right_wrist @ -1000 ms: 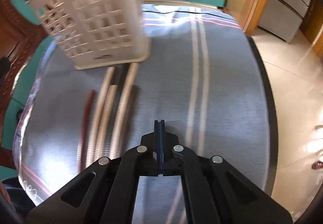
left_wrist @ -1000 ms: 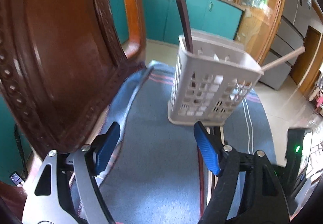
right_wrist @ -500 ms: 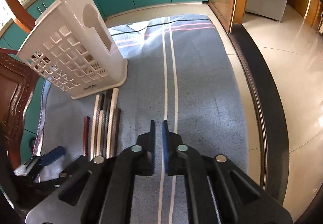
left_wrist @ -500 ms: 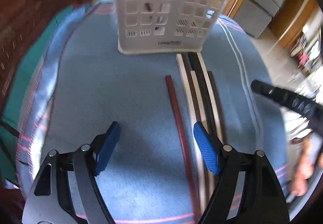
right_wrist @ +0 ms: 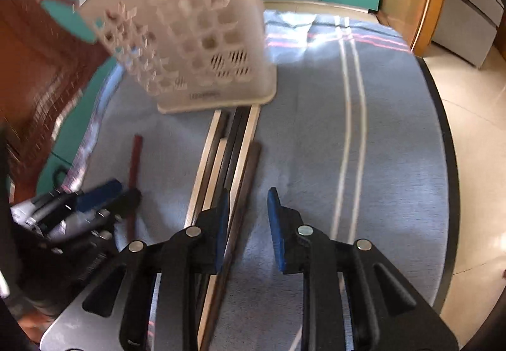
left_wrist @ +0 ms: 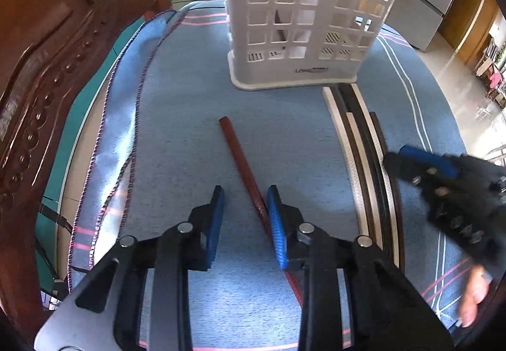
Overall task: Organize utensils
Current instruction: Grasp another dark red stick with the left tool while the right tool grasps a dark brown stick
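Left gripper (left_wrist: 245,202): jaws closing around the red chopstick (left_wrist: 242,158), which lies against the right pad; left pad not yet touching. Right gripper (right_wrist: 248,208): jaws opening over the chopstick bundle (right_wrist: 227,158), nothing gripped. All sticks lie on the blue cloth (left_wrist: 177,104), near the white basket (left_wrist: 303,19). For a good pick: centre the stick between the pads, squeeze fully, then lift.

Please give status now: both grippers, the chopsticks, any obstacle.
Left gripper closing around red chopstick, no firm pinch visible. Right gripper opening, empty, over chopstick bundle. White basket upright ahead; nothing in the way.
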Demonstrator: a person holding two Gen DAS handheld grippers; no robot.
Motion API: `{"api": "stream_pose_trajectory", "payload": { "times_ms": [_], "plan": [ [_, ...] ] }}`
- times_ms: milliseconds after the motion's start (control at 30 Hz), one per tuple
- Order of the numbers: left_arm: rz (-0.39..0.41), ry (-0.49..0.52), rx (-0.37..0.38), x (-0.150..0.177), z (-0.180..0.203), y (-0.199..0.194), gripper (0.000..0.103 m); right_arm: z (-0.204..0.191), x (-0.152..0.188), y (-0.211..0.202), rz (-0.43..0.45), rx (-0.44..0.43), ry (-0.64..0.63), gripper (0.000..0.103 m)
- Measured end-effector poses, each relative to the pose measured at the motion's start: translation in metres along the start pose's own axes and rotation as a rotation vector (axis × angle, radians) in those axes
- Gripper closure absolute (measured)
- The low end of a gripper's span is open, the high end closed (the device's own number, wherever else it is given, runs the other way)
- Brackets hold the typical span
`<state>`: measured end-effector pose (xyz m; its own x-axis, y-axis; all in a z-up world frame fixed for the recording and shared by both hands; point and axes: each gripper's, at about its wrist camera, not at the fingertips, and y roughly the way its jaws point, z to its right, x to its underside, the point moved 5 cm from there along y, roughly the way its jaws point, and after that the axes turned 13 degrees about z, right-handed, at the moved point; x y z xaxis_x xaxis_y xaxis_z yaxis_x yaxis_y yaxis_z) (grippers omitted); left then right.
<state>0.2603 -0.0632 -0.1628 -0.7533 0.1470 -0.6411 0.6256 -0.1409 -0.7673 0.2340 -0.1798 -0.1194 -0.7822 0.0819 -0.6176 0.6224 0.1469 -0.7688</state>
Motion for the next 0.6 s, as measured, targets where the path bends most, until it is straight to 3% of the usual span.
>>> {"api": "stream_pose_trajectory", "payload": {
  "times_ms": [333, 467, 600],
  "plan": [
    [0.002, 0.017, -0.012, 0.002, 0.005, 0.001, 0.071, -0.012, 0.003, 0.003, 0.019, -0.034, 0.011, 0.077],
    [0.003, 0.021, -0.015, 0.004, 0.006, 0.003, 0.069, -0.004, 0.0, 0.001, 0.013, -0.022, 0.046, 0.094],
    [0.005, 0.024, -0.022, 0.004, 0.006, 0.003, 0.065, 0.015, 0.0, -0.002, -0.007, 0.032, 0.049, 0.095]
  ]
}}
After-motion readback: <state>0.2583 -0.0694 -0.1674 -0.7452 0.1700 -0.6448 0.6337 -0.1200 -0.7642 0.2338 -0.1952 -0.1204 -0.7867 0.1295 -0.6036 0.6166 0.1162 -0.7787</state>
